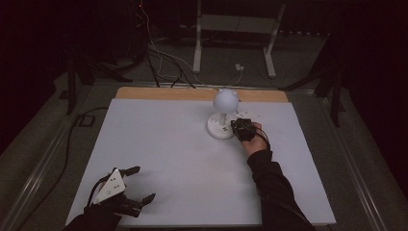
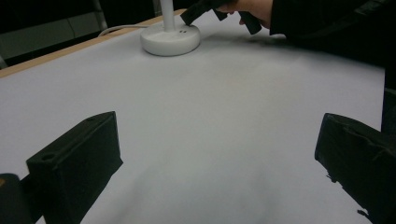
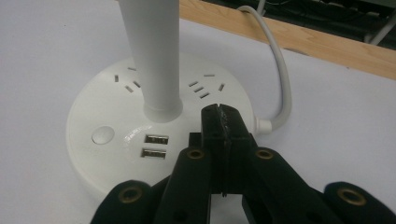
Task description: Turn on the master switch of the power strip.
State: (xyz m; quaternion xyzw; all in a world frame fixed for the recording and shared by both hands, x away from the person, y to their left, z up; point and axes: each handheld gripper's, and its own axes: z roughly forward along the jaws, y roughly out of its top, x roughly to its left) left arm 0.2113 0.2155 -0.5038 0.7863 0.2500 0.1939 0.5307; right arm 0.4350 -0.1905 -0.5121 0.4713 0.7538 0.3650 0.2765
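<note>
Left gripper [image 1: 132, 191]: parked at near-left of table [image 1: 159, 144], jaws wide apart, holding nothing. Leave parked.

Lamp [image 1: 224, 115]: far centre, round base [image 3: 116, 154] carrying sockets, USB ports, button [image 3: 103, 135].

Right gripper [image 3: 223, 122]: jaws pressed together, nothing between, tips over base rim just right of stem [image 3: 154, 56]. Likely step: press button. Shift tips across to button, push straight down, avoid stem and cord [image 3: 280, 84].

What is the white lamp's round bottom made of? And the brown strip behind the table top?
The lamp base looks like smooth, slightly glossy white plastic: moulded socket slots, USB ports and a soft shine. The brown strip looks like bare wood, with visible grain and a matte surface.
</note>
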